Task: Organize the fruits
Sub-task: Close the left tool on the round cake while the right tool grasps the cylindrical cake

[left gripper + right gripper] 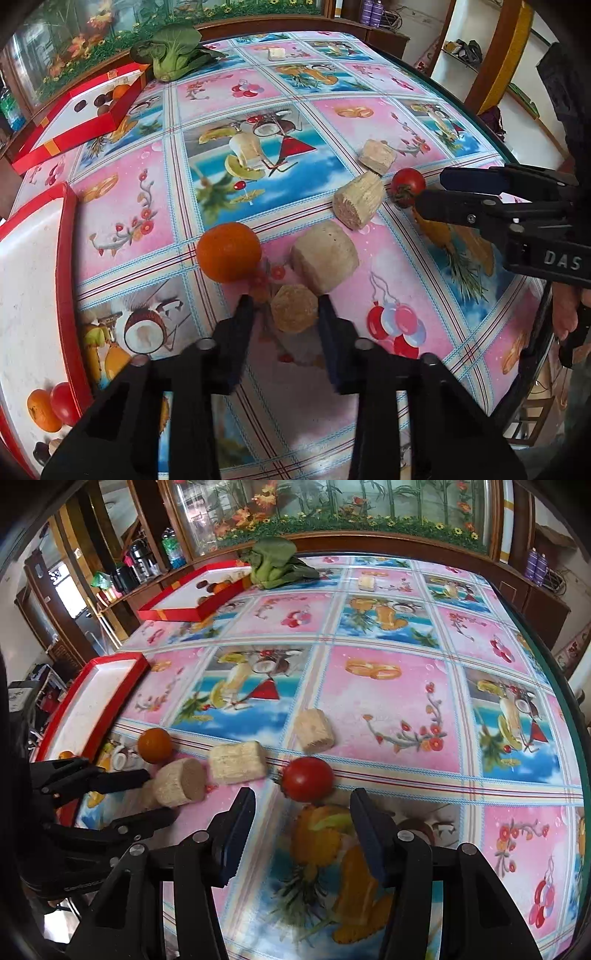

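A small tan round piece (294, 308) lies on the fruit-print tablecloth between the fingertips of my left gripper (284, 304). Its jaws have drawn in on both sides of the piece, and the left finger is blurred. An orange (229, 251) sits just beyond on the left, and a big tan cylinder (325, 254) just beyond on the right. In the right wrist view a red tomato (308, 779) rests directly ahead of my right gripper (301, 797). That gripper stands open, its pads clear of the tomato.
Two more tan cylinders (356, 201) (376, 157) lie near the tomato. A red-rimmed tray (68, 240) at the left holds an orange and a tomato. A second red tray (170, 613) and a leafy green (273, 565) are at the far side. The table edge (569, 701) curves along the right.
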The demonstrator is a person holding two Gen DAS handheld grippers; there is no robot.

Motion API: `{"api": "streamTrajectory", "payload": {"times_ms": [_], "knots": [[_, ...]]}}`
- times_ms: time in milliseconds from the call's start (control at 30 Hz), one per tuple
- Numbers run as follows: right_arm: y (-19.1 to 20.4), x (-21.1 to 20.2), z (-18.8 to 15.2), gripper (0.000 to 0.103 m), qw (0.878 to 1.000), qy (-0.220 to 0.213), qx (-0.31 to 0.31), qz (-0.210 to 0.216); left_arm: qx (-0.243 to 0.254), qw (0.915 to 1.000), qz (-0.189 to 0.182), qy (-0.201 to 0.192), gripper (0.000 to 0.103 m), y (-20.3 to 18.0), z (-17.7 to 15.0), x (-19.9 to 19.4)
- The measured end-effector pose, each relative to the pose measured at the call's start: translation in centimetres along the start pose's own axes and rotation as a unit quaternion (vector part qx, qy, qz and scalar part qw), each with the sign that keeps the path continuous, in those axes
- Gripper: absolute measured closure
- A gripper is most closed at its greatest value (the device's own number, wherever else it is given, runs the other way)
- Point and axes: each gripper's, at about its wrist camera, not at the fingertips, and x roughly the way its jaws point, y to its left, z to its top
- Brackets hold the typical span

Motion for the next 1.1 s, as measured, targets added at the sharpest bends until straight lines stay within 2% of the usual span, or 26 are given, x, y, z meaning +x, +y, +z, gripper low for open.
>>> {"api": "streamTrajectory", "payload": {"times_ms": [100,200,367,500,667,767,800,1100], "knots": [[1.6,-0.4,0.6,0.048,1.000,-0.005,-0.020,0.020,-0.011,0.9998,-0.014,0.003,0.082,0.7,-0.3,-0.2],[3.2,-0.1,1.1,0.050,0.999,-0.002,-0.038,0.030,-0.014,0.9999,-0.007,0.004,0.082,1.1,-0.8,-0.5],[4.5,0.6,0.8,0.053,0.997,0.015,-0.017,0.072,-0.038,0.9992,-0.009,0.006,0.082,2.9,-1.9,-1.2],[6.7,1.4,0.4,0.055,0.996,0.025,-0.025,0.087,-0.048,0.9987,-0.013,0.005,0.082,3.5,-2.6,-1.6],[8.5,2.9,0.7,0.055,0.997,0.037,-0.030,0.065,-0.053,0.9985,-0.013,0.003,0.082,3.7,-3.0,-1.8],[8.7,4.0,0.8,0.060,0.998,0.046,-0.030,0.035,-0.057,0.9983,-0.011,0.001,0.082,3.7,-3.1,-1.9],[8.6,4.3,0.8,0.067,0.998,0.047,-0.029,0.028,-0.058,0.9982,-0.010,0.001,0.082,3.8,-3.2,-1.9],[8.2,2.2,0.1,0.071,0.998,0.027,-0.030,0.038,-0.066,0.9978,-0.008,-0.008,0.082,4.1,-3.4,-3.1]]}}
